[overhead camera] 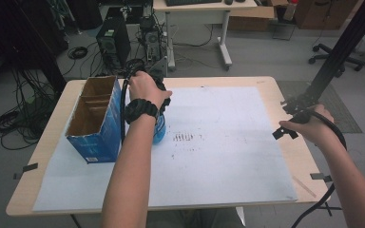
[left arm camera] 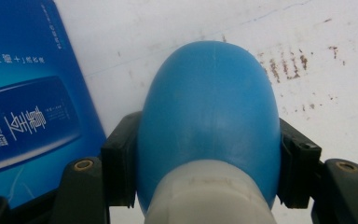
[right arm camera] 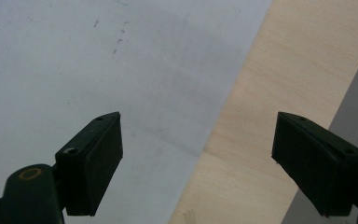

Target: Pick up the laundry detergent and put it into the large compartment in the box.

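Blue carton (overhead camera: 96, 124) just left of the clamped bottle (left arm camera: 208, 116); rightward open sheet (overhead camera: 228, 142).

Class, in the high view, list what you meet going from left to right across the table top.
Blue cardboard box → blue bottle held in the left hand-held gripper → dark smudges on the white sheet → right hand-held gripper.

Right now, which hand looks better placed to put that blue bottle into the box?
Left. The left gripper is already shut on the blue bottle, right beside the box. The right gripper is open with nothing between its jaws, over the table's far edge.
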